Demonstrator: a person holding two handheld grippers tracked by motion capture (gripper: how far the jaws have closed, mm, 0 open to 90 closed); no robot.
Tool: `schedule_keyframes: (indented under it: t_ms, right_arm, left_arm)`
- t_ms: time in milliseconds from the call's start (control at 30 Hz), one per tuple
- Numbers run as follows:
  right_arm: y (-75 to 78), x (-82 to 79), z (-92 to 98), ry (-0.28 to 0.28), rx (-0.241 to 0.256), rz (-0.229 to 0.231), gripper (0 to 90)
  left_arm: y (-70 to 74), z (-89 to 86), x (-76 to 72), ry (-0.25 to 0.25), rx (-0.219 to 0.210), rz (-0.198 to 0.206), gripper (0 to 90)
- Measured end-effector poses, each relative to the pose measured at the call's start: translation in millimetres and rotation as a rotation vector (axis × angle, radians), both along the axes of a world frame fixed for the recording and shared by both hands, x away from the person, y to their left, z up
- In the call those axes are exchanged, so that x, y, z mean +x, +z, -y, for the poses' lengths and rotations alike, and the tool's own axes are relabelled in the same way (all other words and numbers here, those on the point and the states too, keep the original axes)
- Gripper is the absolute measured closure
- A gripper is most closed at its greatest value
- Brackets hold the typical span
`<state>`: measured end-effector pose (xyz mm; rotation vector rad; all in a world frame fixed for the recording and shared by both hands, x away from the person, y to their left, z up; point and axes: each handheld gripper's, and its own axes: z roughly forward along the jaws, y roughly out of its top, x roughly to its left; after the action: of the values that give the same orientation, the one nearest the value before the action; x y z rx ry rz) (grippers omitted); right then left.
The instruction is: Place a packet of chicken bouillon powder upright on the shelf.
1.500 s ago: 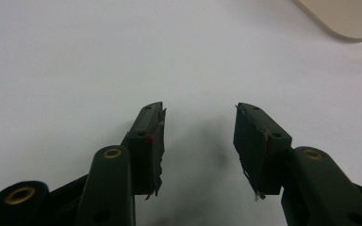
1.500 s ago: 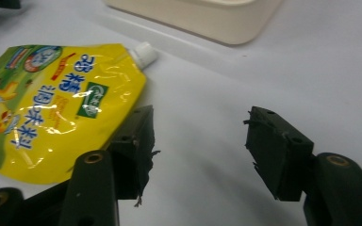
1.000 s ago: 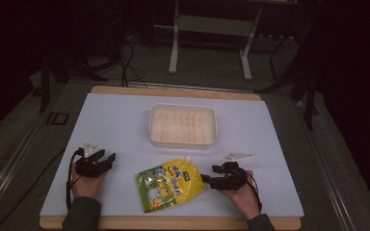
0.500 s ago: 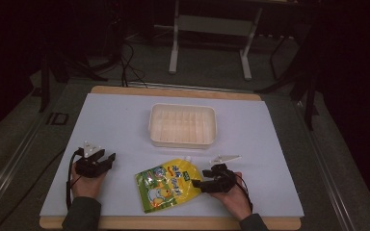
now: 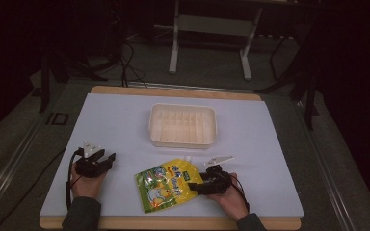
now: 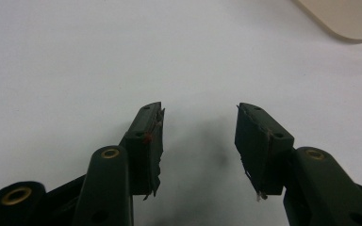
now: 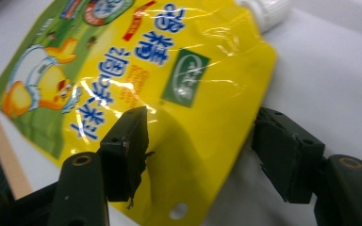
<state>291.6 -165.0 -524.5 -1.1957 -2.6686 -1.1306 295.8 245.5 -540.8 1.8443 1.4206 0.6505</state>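
Lining up my right gripper on the yellow pouch

I am bringing the right gripper (image 5: 194, 186) onto the near right edge of the yellow pouch (image 5: 168, 185), which is lying flat on the white table cover (image 5: 270, 144), near the front edge and just in front of the cream tray (image 5: 183, 125). In the right gripper view the jaws are standing apart, one over the printed face of the pouch (image 7: 136, 89) and the other just off its side edge on the bare cover, so nothing is gripped yet; I judge I am straddling the thin edge because that is the easiest part to pinch. The white cap (image 7: 266, 9) is pointing toward the tray. I am resting the left gripper (image 5: 107, 159) on the cover well to the left, jaws spread and empty, keeping it clear.
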Motion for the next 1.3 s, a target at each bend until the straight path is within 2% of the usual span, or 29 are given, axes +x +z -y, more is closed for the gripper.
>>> schedule_keyframes:
  t_ms: [100,167,300,333,367,400,567,600,700,733,767,833,867,900,1000,1067,1300]
  right_arm:
    - [0.3,0.6,-1.5,0.006,-0.001,-0.004,38.5]
    - [-0.4,4.7,-1.8,0.0,0.047,-0.054,40.9]
    - [-0.5,9.2,-2.3,0.006,0.061,-0.079,43.7]
    - [-0.9,12.0,-1.0,0.003,0.077,-0.107,46.9]
    - [-0.9,12.0,-1.0,0.003,0.077,-0.107,46.9]
    - [-1.5,14.3,0.4,0.0,0.091,-0.13,50.0]
    - [-0.9,16.6,-0.4,0.01,0.088,-0.17,55.9]
    - [-0.8,16.3,-2.7,0.03,0.085,-0.189,59.3]
    - [-1.2,16.2,-5.2,0.039,0.079,-0.19,62.0]
    - [-1.3,17.5,-6.2,0.04,0.08,-0.203,67.2]
    - [-1.3,17.5,-6.2,0.04,0.08,-0.203,67.2]
    - [-3.0,18.9,-7.5,0.044,0.092,-0.218,69.5]
    - [-4.5,20.4,-8.2,0.038,0.116,-0.232,72.6]
    - [-4.5,20.4,-8.2,0.038,0.116,-0.232,72.6]
    - [-3.8,21.7,-8.8,0.043,0.153,-0.23,81.2]
    - [-0.7,21.3,-9.1,0.048,0.153,-0.227,83.0]
    - [12.8,19.9,-7.8,0.067,0.197,-0.196,85.8]
  left_arm:
    - [0.0,0.0,-0.1,0.0,-0.001,0.0,51.1]
    - [0.0,0.1,-0.1,0.001,-0.001,0.0,51.1]
    - [0.0,0.0,0.0,0.0,-0.002,0.0,51.1]
    - [0.0,-0.1,0.0,0.0,-0.003,0.0,51.1]
    - [0.0,-0.1,-0.1,0.001,-0.002,0.001,51.1]
    - [-0.1,0.0,-0.1,0.001,-0.003,0.001,51.1]
    - [0.0,0.1,-0.2,0.002,-0.003,0.002,51.0]
    - [0.0,0.2,-0.2,0.002,-0.002,0.002,51.0]
    - [0.1,0.2,-0.3,0.001,-0.001,0.002,50.9]
    - [0.1,0.1,-0.3,0.001,-0.001,0.002,50.9]
    - [0.1,0.1,-0.3,0.001,-0.001,0.002,50.8]
    - [0.1,0.1,-0.3,0.0,-0.001,0.002,50.8]
    - [0.1,0.1,-0.3,0.0,-0.002,0.003,50.8]
    - [0.1,0.1,-0.3,0.0,-0.002,0.003,50.8]
    - [0.1,0.2,-0.3,0.0,-0.002,0.003,50.7]
    - [0.1,0.2,-0.4,0.0,-0.003,0.004,50.7]
    - [0.2,0.2,-0.5,0.002,-0.005,0.007,50.7]
